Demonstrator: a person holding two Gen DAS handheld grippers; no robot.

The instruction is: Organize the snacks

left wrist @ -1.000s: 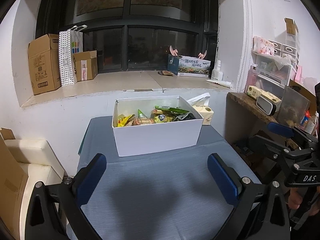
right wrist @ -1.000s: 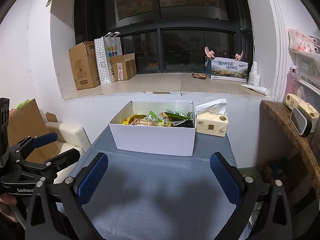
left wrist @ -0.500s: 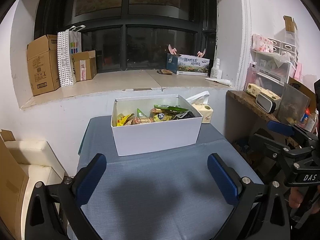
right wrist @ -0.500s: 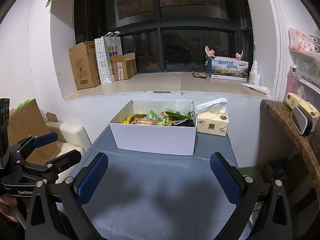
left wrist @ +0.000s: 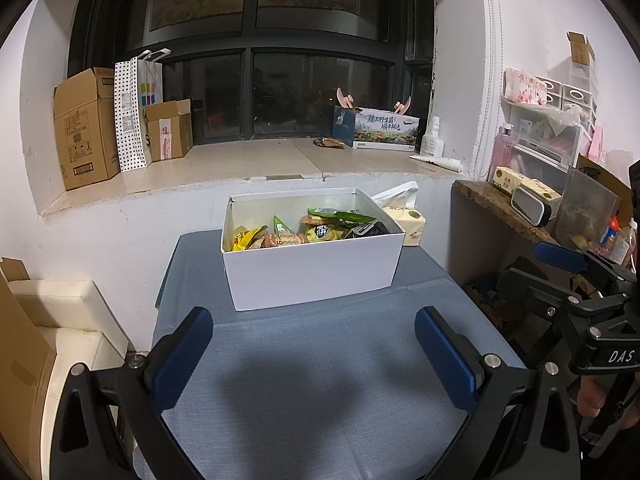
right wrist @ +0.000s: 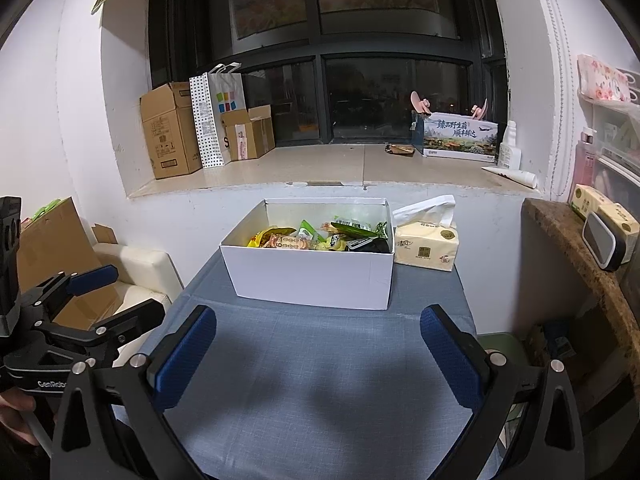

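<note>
A white cardboard box (left wrist: 312,270) stands at the far end of a grey-blue table (left wrist: 320,380) and holds several snack packets (left wrist: 308,232). The box (right wrist: 312,276) and its packets (right wrist: 320,236) also show in the right wrist view. My left gripper (left wrist: 314,344) is open and empty over the table, short of the box. My right gripper (right wrist: 318,346) is open and empty, also short of the box. The right gripper also shows at the right edge of the left wrist view (left wrist: 568,276), and the left gripper at the left edge of the right wrist view (right wrist: 108,294).
A yellow tissue pack (right wrist: 426,246) sits right of the box. A window sill (left wrist: 248,164) behind carries cardboard boxes (left wrist: 84,140) and a printed carton (left wrist: 380,130). A white seat (left wrist: 60,328) stands left of the table, a stone shelf (right wrist: 576,248) on the right.
Both views have risen and pulled back slightly from the box. Both grippers stay open and empty.
</note>
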